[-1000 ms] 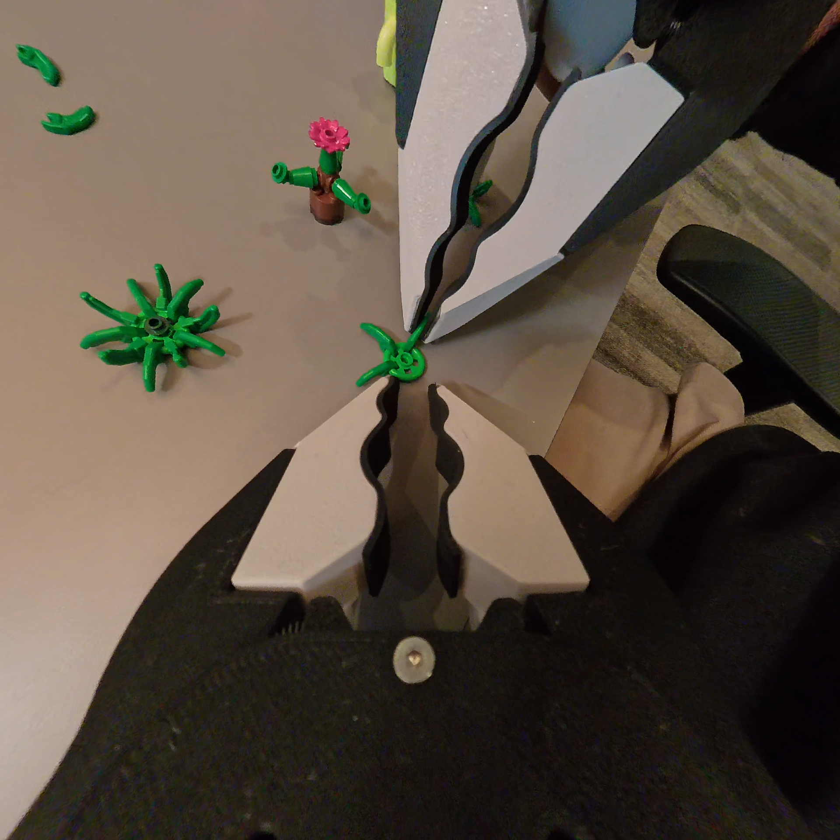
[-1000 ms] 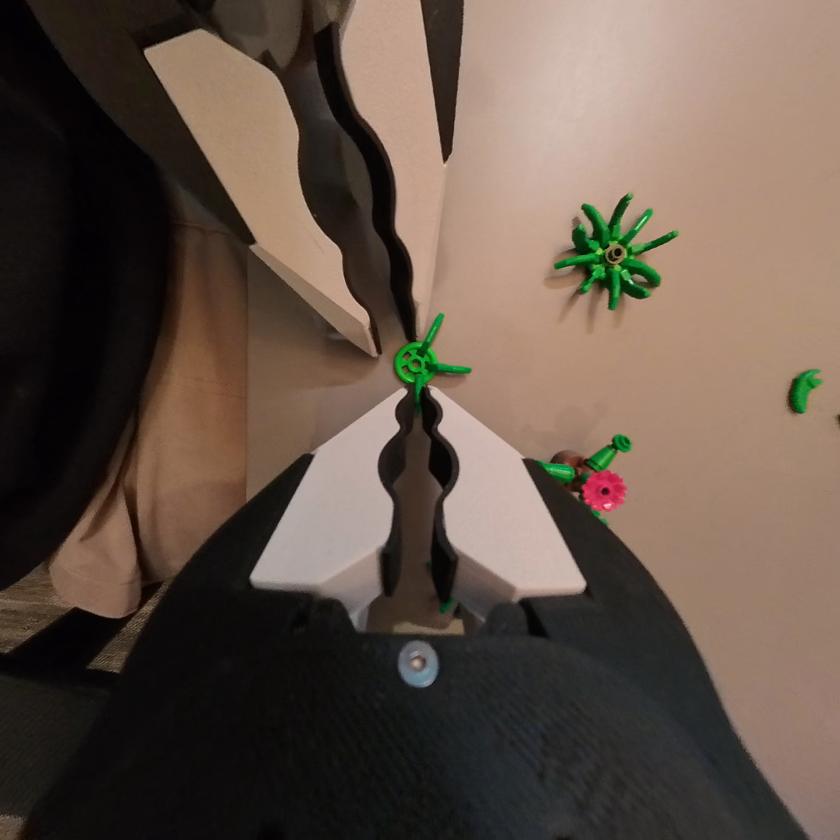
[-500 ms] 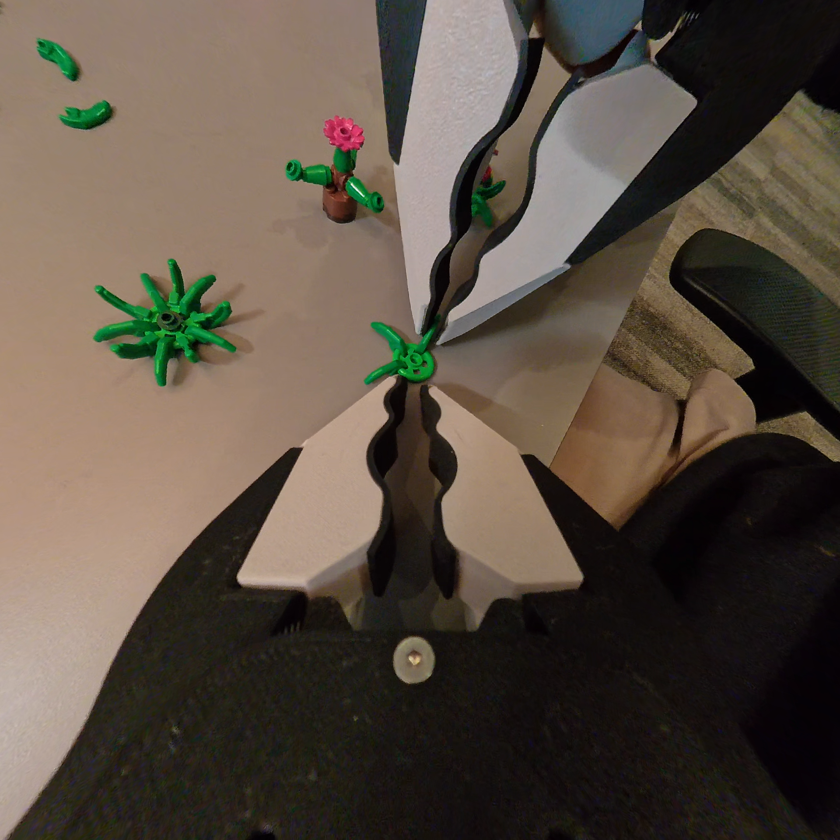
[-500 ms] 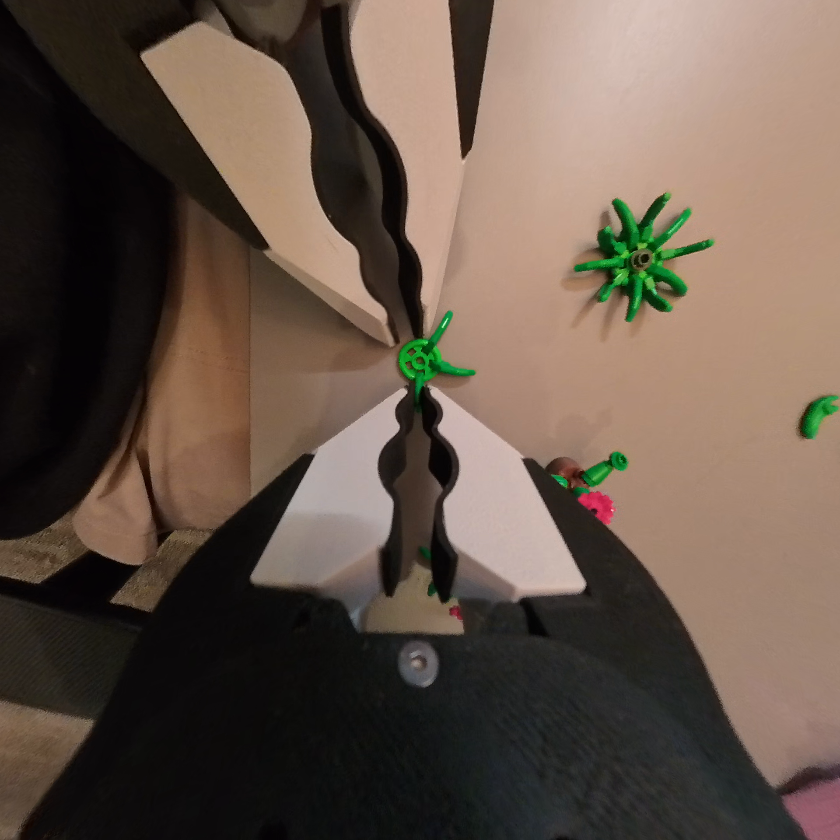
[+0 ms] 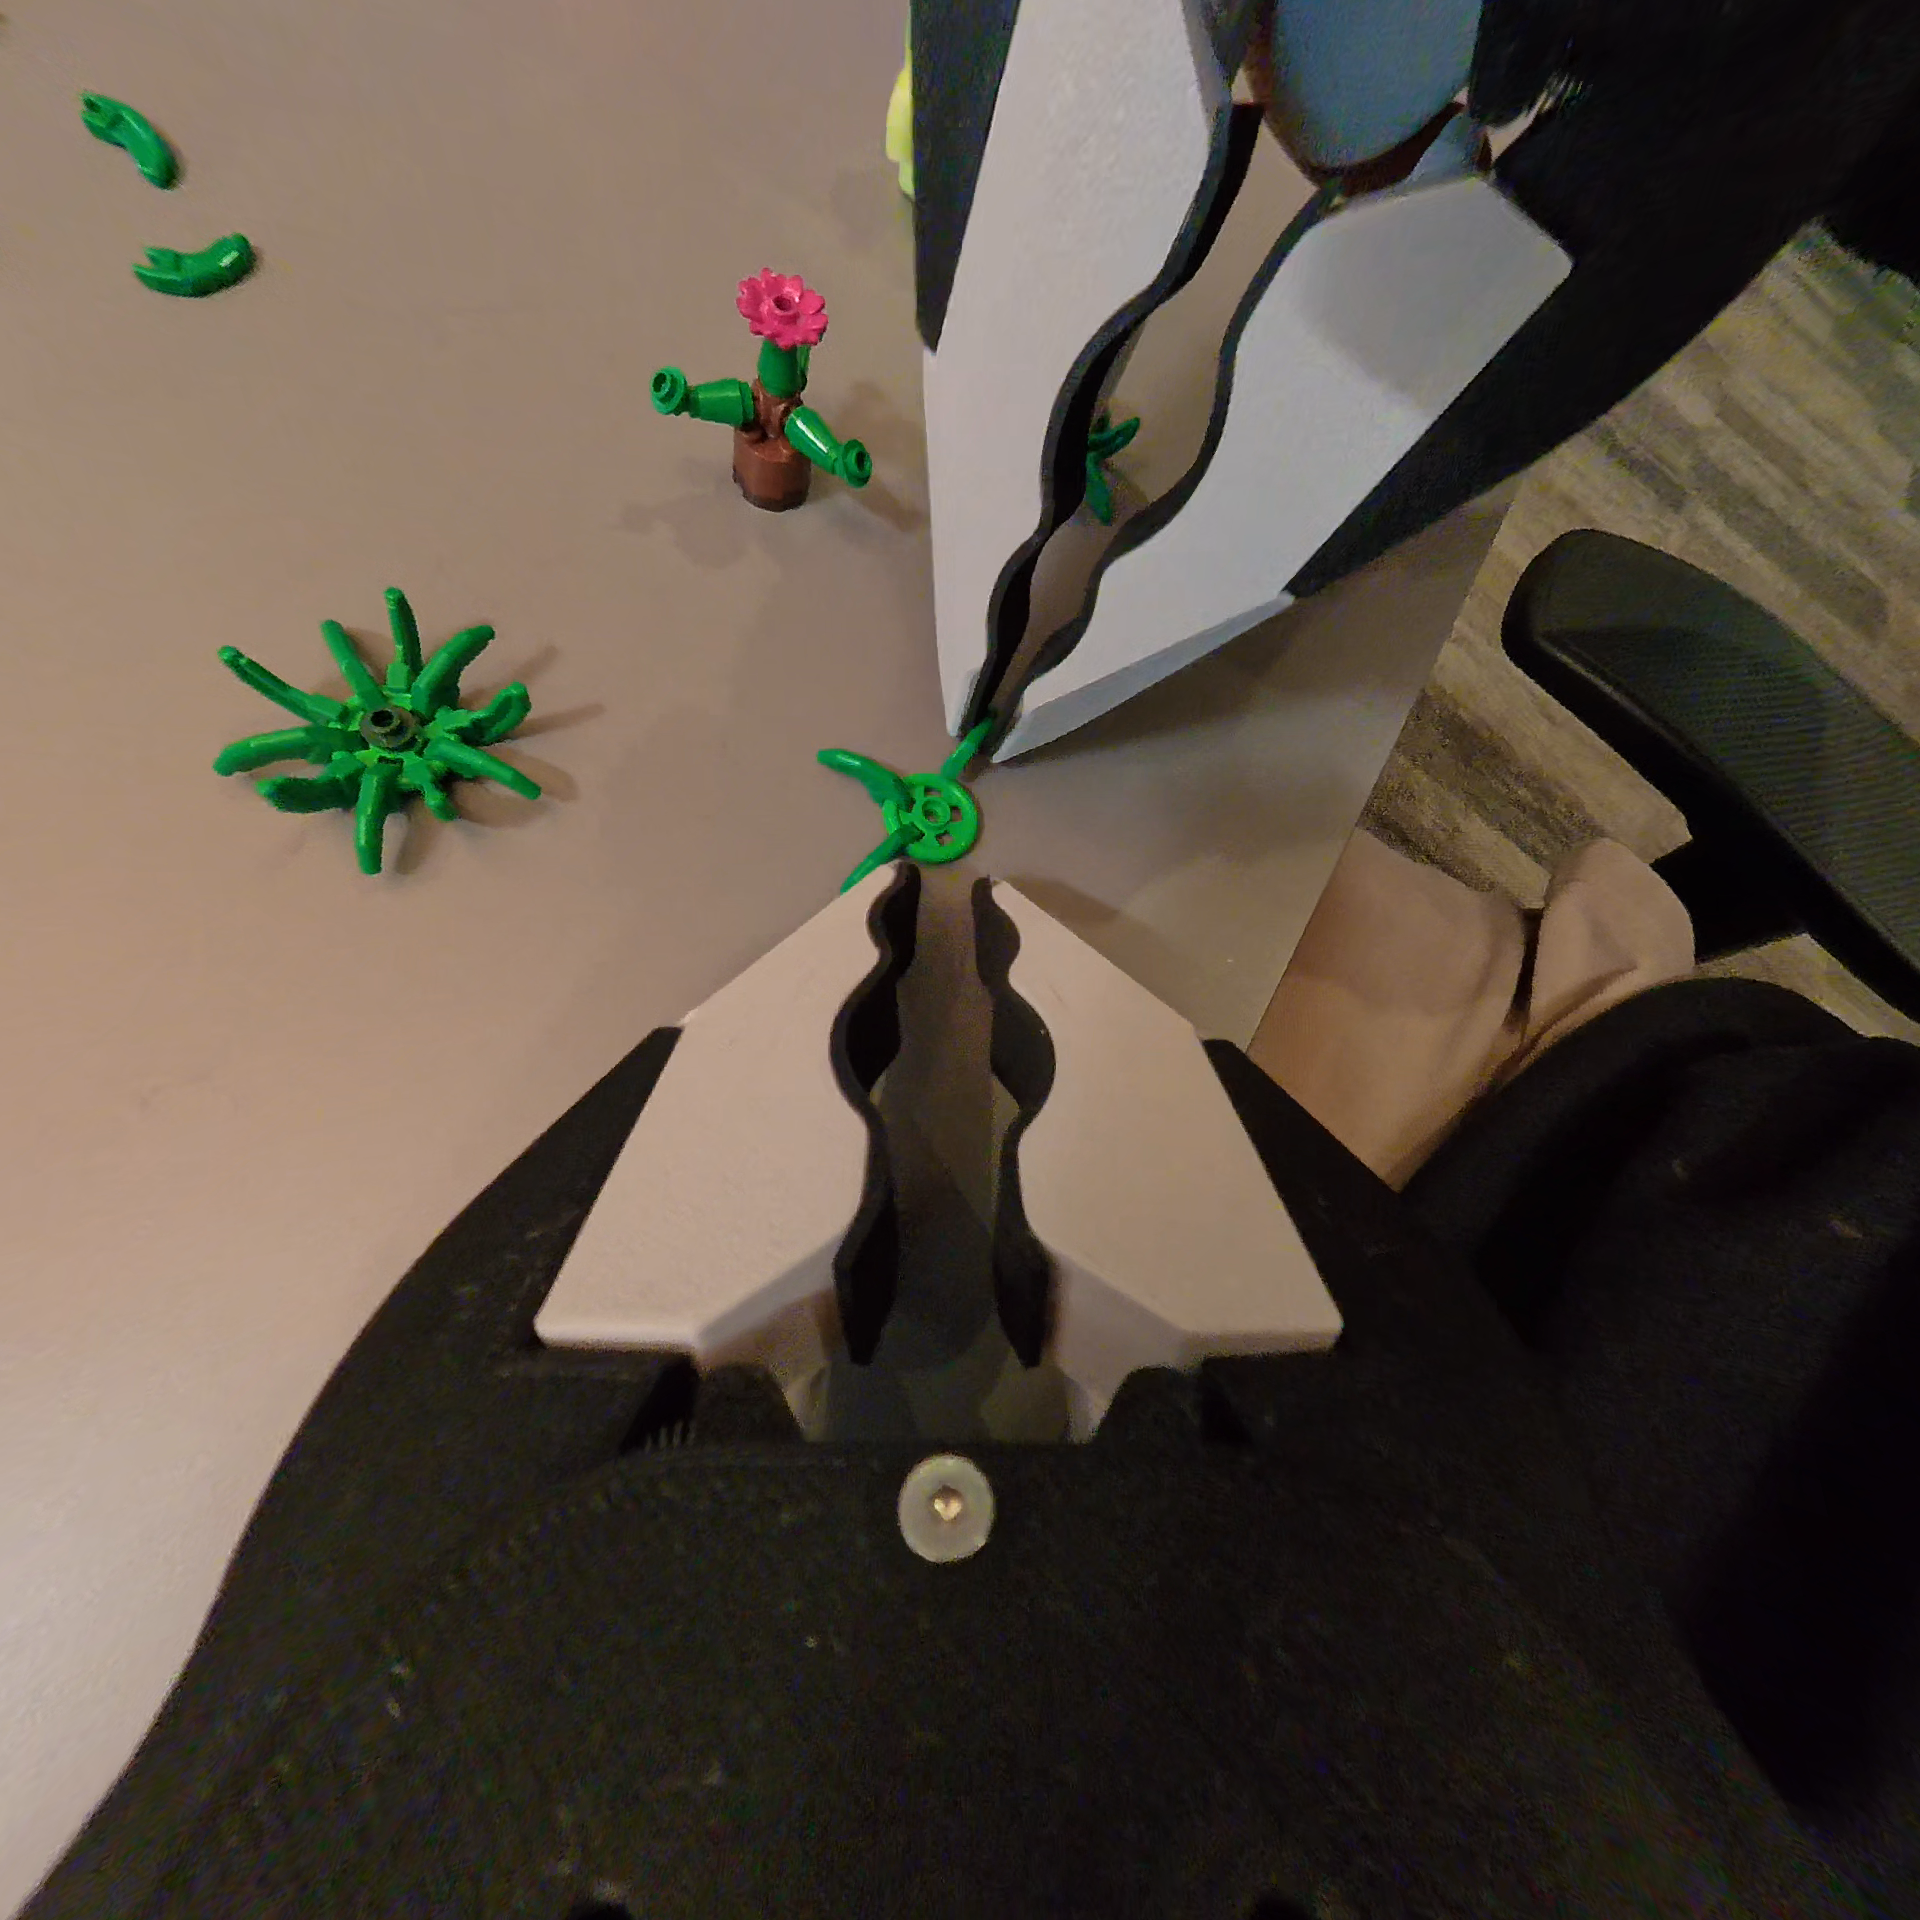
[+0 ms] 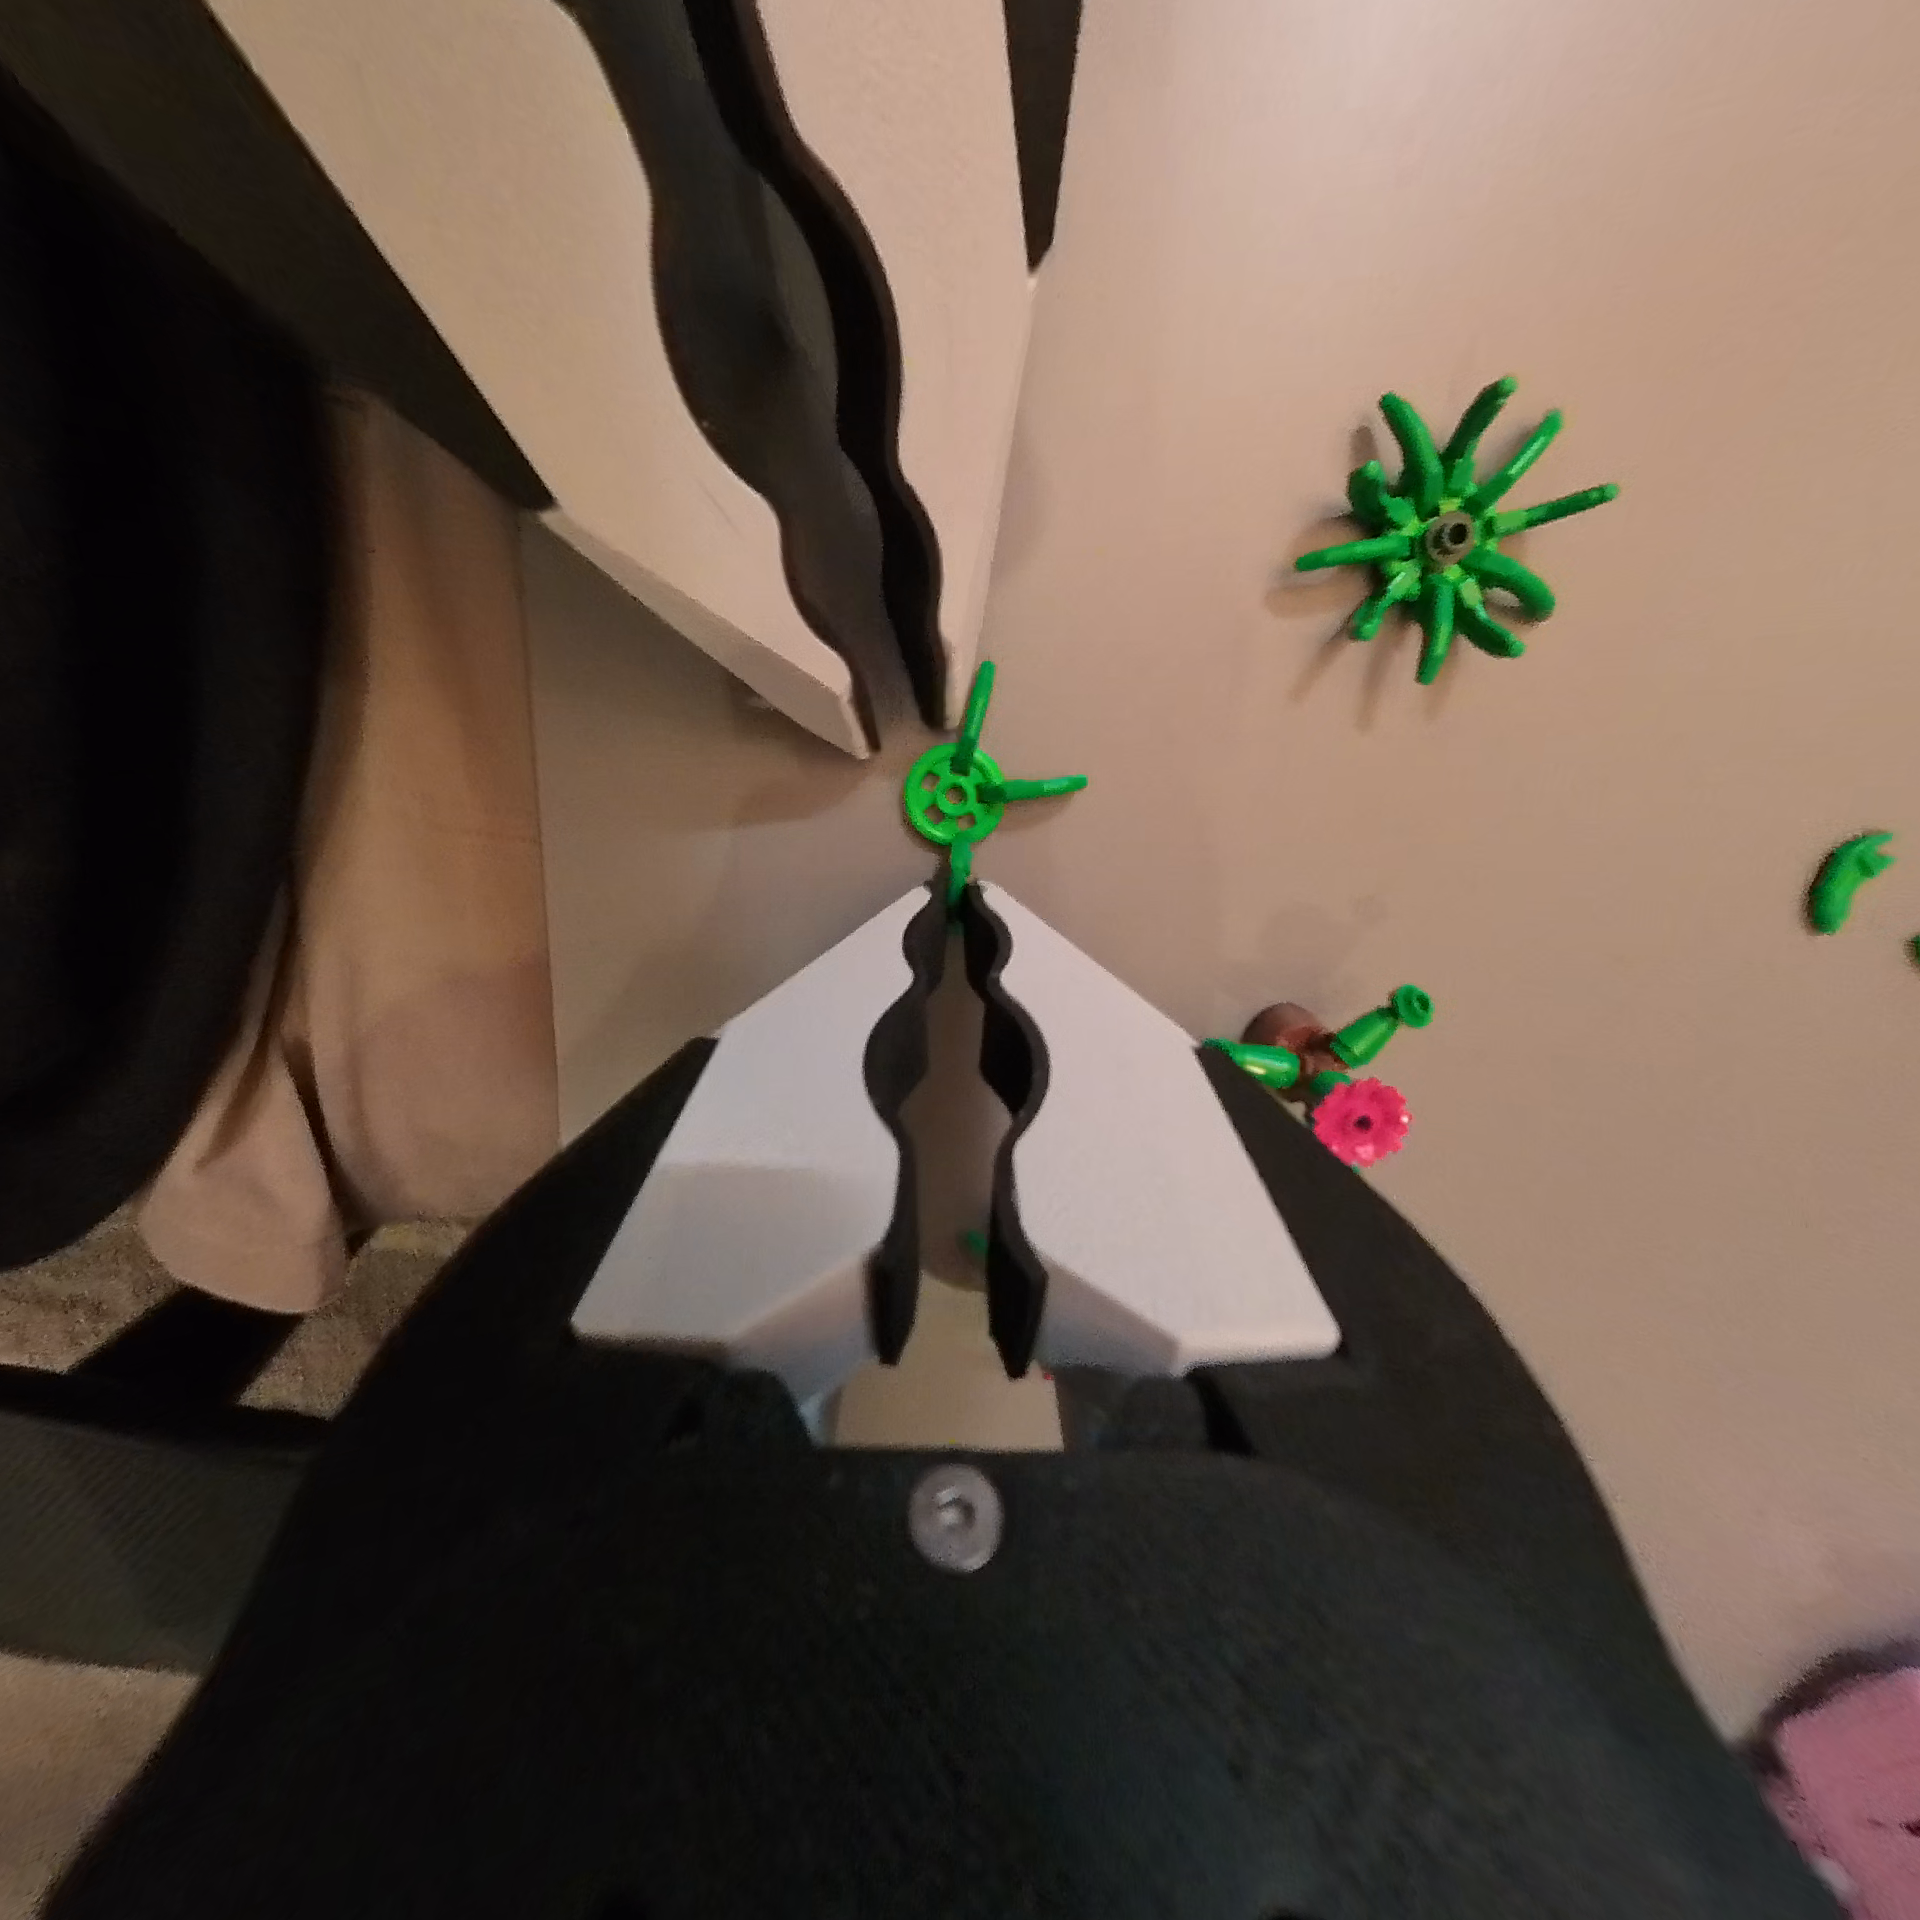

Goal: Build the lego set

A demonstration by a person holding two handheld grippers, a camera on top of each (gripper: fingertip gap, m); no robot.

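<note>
A small green wheel-shaped leaf piece (image 5: 935,816) with three thin leaves hangs just above the tan table (image 5: 416,1143). My right gripper (image 6: 948,896) is shut on one of its leaves; the piece (image 6: 951,800) sticks out past its tips. In the left wrist view the right gripper (image 5: 987,732) comes in from above. My left gripper (image 5: 951,891) is slightly open and empty, its tips just short of the piece's rim. It faces the right gripper and shows in the right wrist view (image 6: 899,732).
On the table are a green many-leaved bush (image 5: 379,727), a brown-based plant with a pink flower (image 5: 774,416) and two loose curved leaves (image 5: 192,265). The table edge, a person's tan-clad knee (image 5: 1455,987) and a black chair arm (image 5: 1714,727) lie to the right. The tips of both grippers are at nearly the same place. About 9 cm separates my left fingertips from the green many-leaved bush (image 5: 379,727). Look for it in the right wrist view (image 6: 1454,529) too.
My left gripper's jaws have narrowed a little. The right gripper still holds the green piece in nearly the same place.
</note>
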